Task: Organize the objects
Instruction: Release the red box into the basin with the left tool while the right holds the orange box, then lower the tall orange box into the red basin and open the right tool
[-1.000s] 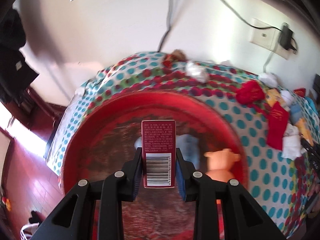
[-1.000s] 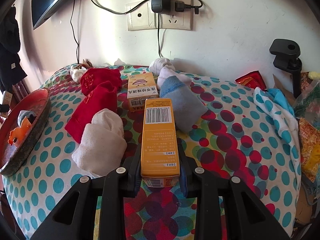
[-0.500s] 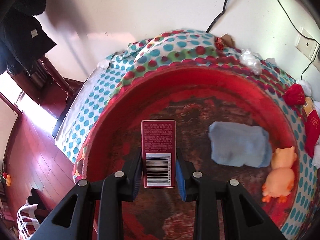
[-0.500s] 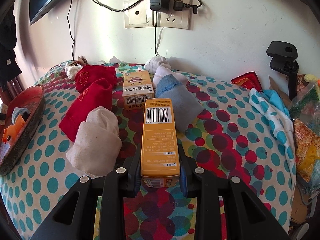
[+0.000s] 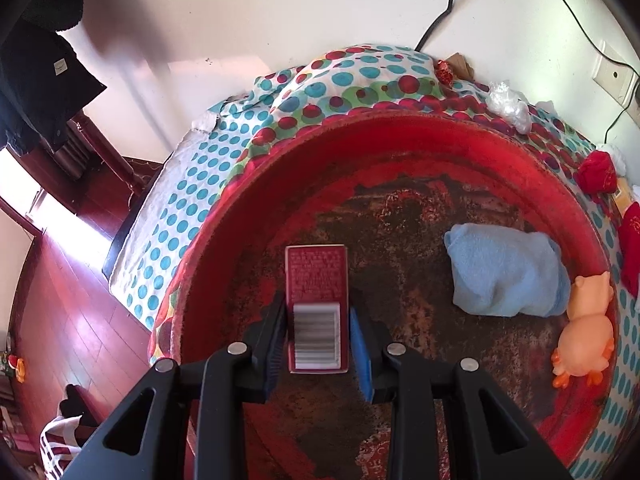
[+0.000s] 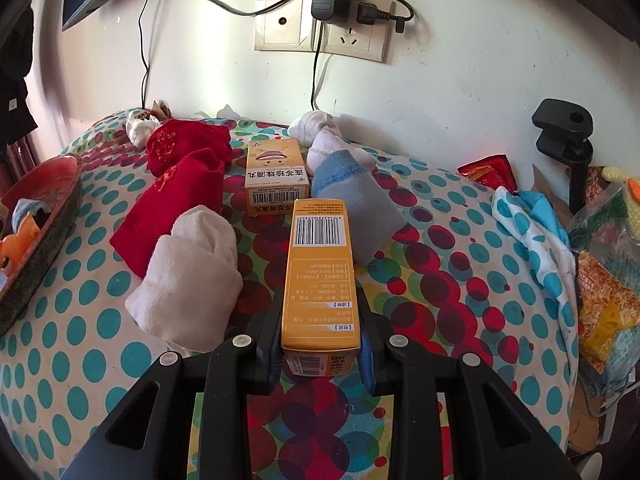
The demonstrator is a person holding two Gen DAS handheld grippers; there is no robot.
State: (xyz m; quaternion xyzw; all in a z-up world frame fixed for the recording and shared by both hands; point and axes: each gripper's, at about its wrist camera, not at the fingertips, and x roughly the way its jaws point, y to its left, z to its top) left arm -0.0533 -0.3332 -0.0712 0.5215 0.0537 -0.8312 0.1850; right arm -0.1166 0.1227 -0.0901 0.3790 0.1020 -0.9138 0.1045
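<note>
Left gripper (image 5: pixel 317 334) is seen poised over a worn red basin (image 5: pixel 256 184), its jaws just eased apart around a small red carton (image 5: pixel 316 304); a sliver of gap is visible on either side of the carton, so the carton is judged released or nearly so, though whether it already rests on the basin floor cannot be told. Ahead and to the right of these jaws a folded blue cloth (image 5: pixel 504 272) and an orange toy pig (image 5: pixel 586 328) are already lodged in the basin.

Right gripper (image 6: pixel 320 344) is shown pressed onto a long orange box (image 6: pixel 320 272), held above the dotted bedspread (image 6: pixel 440 260). Just left of it a rolled white sock (image 6: pixel 188 284) is seen, with red socks (image 6: pixel 180 184) beyond, a yellow carton (image 6: pixel 274 176) straight ahead and a grey-blue sock (image 6: pixel 360 208) ahead to the right.

Risk is judged to lie with the red carton: if it is let go while tilted or short of the floor, it may topple or be dragged out on a pad as the gripper is withdrawn. The orange box, gripped near one end, could be levered loose if swung quickly toward the basin.
</note>
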